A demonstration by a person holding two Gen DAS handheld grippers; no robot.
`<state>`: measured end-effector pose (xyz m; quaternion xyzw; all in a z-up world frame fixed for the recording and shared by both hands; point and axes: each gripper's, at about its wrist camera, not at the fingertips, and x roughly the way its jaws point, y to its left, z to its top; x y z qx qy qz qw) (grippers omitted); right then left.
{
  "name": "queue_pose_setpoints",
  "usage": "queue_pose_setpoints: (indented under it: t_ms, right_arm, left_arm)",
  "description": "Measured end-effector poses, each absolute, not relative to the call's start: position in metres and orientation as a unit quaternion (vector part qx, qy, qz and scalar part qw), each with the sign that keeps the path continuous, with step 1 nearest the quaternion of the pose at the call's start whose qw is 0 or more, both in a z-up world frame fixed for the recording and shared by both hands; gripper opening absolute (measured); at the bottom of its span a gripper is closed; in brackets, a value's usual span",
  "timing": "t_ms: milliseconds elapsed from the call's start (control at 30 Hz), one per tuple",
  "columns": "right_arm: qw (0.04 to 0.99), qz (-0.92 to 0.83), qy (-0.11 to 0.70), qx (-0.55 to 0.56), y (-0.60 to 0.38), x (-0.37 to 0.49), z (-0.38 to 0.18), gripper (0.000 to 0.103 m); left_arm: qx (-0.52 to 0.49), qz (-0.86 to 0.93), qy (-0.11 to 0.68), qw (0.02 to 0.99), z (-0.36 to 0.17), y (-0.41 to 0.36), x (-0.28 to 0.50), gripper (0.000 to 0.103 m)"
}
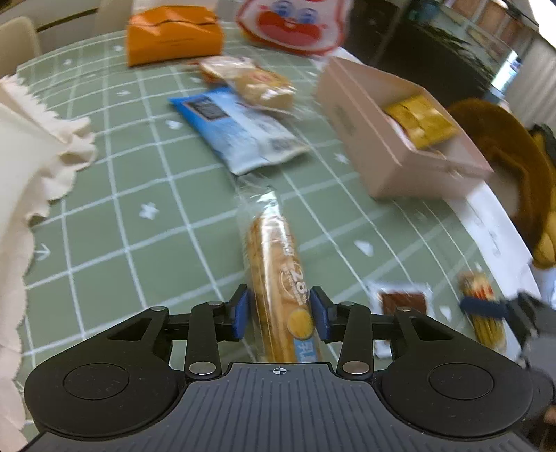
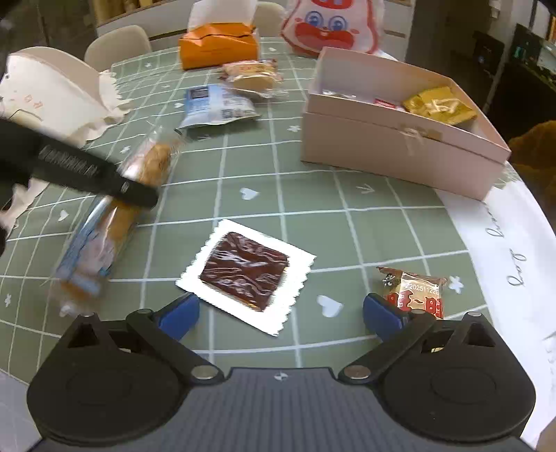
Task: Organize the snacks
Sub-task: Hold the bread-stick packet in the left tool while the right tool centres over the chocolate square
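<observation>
A long bread stick in a clear wrapper (image 1: 274,264) lies lengthwise between the blue pads of my left gripper (image 1: 280,313), and both pads press on the wrapper. In the right wrist view the same pack (image 2: 104,222) shows blurred under a black left finger (image 2: 104,177). My right gripper (image 2: 281,313) stands wide open just above the tablecloth. A brown snack in a white-edged packet (image 2: 246,271) lies just ahead of its pads, untouched. A small red and gold packet (image 2: 413,292) rests beside its right finger. The open pink box (image 2: 399,153) holds yellow packets (image 2: 439,104).
Further back lie a blue packet (image 2: 215,104), wrapped buns (image 2: 253,74), an orange bag (image 2: 219,45) and a cartoon-face bag (image 2: 326,27). White frayed cloth (image 1: 31,146) covers the left side. The table's white edge (image 2: 504,243) runs along the right, with a brown plush thing (image 1: 504,156) beyond.
</observation>
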<state>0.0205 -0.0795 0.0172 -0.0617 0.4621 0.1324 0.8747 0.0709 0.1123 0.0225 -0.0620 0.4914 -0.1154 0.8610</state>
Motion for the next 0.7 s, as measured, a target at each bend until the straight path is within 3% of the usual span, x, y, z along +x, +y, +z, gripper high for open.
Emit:
queue_pose_setpoints:
  t_ms: [367, 700]
  right_arm:
    - [0.874, 0.117, 0.468, -0.054, -0.065, 0.025, 0.018, 0.101]
    - [0.881, 0.071, 0.468, -0.030, -0.115, 0.035, 0.015, 0.101]
  left_arm:
    - [-0.087, -0.107, 0.490, 0.861, 0.021, 0.119, 0.058, 0.040]
    - [-0.091, -0.113, 0.492, 0.859, 0.020, 0.116, 0.055, 0.040]
